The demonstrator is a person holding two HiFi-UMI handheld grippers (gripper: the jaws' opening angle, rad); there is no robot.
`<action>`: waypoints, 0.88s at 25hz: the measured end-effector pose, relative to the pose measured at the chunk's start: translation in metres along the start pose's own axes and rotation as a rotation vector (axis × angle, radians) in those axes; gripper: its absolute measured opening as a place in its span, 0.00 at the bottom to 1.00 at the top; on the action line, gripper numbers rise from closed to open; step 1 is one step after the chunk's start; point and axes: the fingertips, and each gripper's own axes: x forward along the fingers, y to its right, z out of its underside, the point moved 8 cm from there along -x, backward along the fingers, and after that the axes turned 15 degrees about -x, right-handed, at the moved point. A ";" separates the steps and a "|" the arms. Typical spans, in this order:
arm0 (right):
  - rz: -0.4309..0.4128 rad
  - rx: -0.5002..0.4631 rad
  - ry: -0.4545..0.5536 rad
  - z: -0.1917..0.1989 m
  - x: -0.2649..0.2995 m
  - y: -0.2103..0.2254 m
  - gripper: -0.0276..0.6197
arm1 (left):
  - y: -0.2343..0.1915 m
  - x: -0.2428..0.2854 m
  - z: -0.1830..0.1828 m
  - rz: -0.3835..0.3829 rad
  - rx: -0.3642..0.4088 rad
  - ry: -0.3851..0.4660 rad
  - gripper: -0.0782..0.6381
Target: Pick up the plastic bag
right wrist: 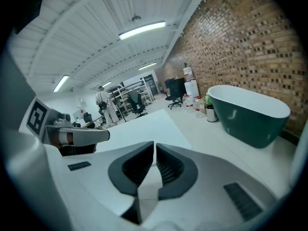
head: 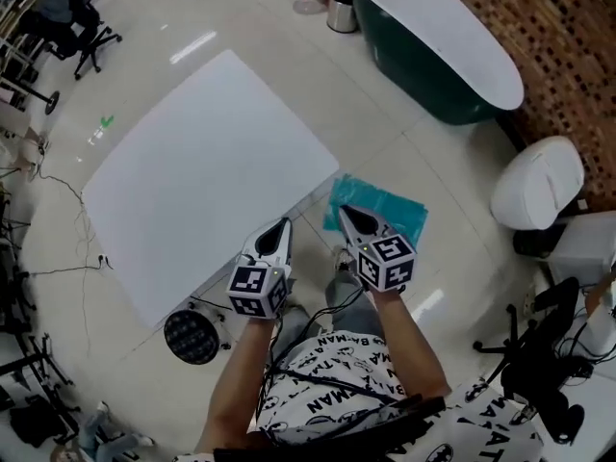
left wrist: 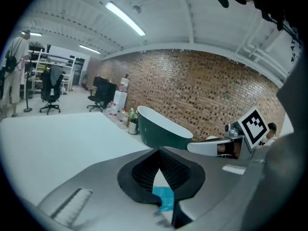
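Observation:
A teal plastic bag (head: 390, 210) lies flat on the pale floor by the near right corner of a large white tabletop (head: 212, 162). My right gripper (head: 343, 210) hovers over the bag's left edge, its jaws together with nothing between them (right wrist: 154, 143). My left gripper (head: 285, 222) hangs to the left of the bag, over the tabletop's near edge. Its jaws meet at the tips (left wrist: 159, 149), and a piece of the bag (left wrist: 163, 198) shows below them through the gap. Neither gripper touches the bag.
A dark green bathtub (head: 433, 46) with a white rim stands at the back right before a brick wall. A white rounded seat (head: 537, 183) is at the right, bottles and a bin (head: 337, 8) at the back, an office chair (head: 82, 27) far left, and a black round lamp (head: 192, 335) near my feet.

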 end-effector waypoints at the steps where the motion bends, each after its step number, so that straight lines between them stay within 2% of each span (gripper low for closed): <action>1: 0.024 0.019 -0.019 0.012 -0.003 0.014 0.09 | 0.007 0.015 0.007 0.019 0.004 -0.029 0.11; 7: 0.099 0.135 -0.144 0.095 -0.006 0.088 0.10 | 0.041 0.096 0.063 0.123 0.002 -0.169 0.11; 8: 0.100 0.155 -0.169 0.111 -0.001 0.096 0.15 | 0.043 0.108 0.076 0.133 -0.004 -0.197 0.11; 9: 0.095 0.172 -0.199 0.128 0.006 0.103 0.29 | 0.044 0.120 0.089 0.139 -0.007 -0.226 0.11; 10: 0.089 0.183 -0.232 0.147 0.014 0.109 0.34 | 0.043 0.131 0.103 0.142 -0.009 -0.256 0.11; 11: 0.083 0.187 -0.269 0.166 0.023 0.115 0.34 | 0.041 0.143 0.119 0.142 -0.010 -0.286 0.11; 16: 0.027 0.141 -0.458 0.283 0.085 0.132 0.34 | 0.002 0.207 0.208 0.096 -0.014 -0.388 0.11; 20: -0.018 0.135 -0.530 0.376 0.143 0.143 0.34 | -0.044 0.266 0.279 0.030 -0.001 -0.464 0.11; 22: -0.031 0.147 -0.562 0.422 0.171 0.142 0.40 | -0.068 0.289 0.312 0.012 0.015 -0.503 0.11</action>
